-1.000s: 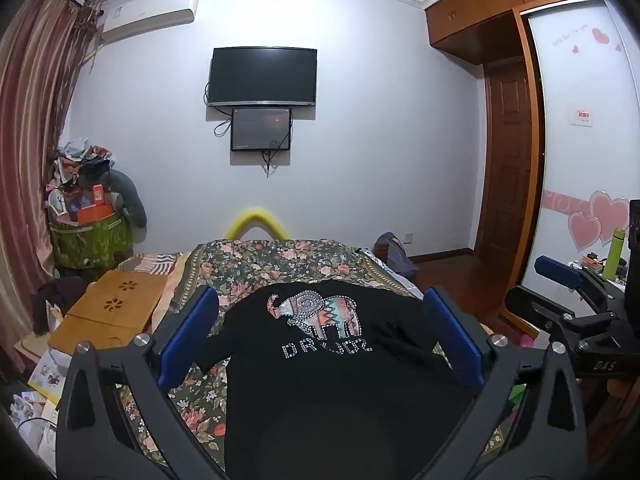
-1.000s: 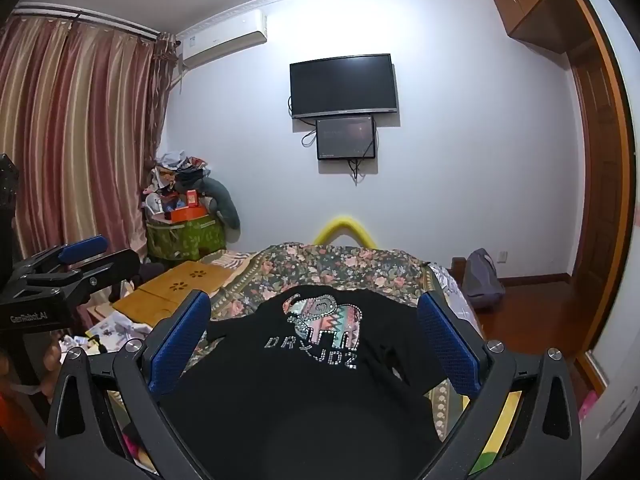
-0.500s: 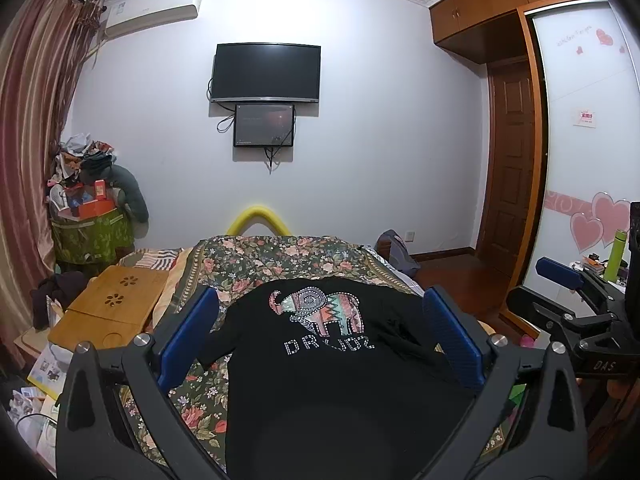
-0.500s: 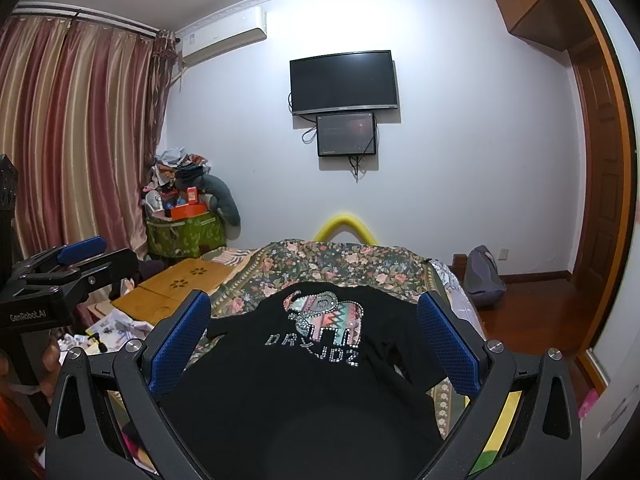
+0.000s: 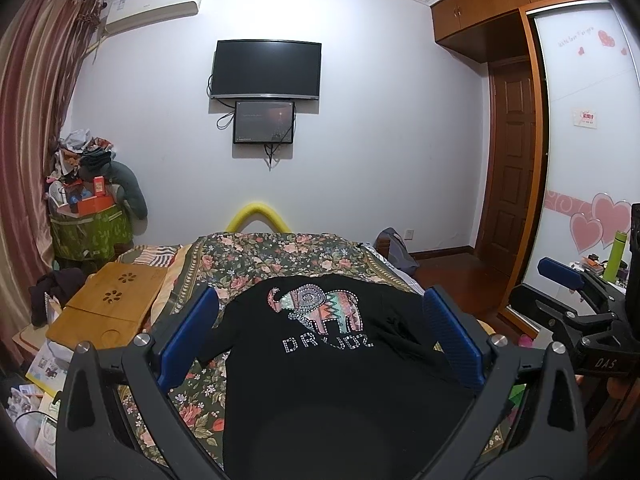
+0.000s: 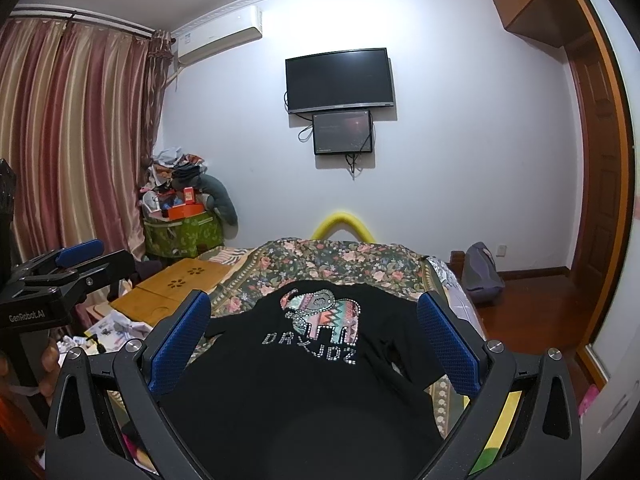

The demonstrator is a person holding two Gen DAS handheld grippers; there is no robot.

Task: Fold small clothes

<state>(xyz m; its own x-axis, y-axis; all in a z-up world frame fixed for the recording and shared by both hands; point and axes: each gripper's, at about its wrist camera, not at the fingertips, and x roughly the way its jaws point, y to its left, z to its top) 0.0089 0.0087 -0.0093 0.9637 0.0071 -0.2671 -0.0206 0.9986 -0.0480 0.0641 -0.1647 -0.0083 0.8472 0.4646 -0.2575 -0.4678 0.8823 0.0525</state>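
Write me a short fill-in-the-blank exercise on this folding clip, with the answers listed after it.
1. The black shirt lies spread on the flowered ____ cover.
2. The picture on the shirt's front shows an ____.
3. The left gripper and the right gripper both have their jaws ____, holding nothing.
4. On the wall above the small screen hangs a dark ____.

Answers: bed; elephant; open; television
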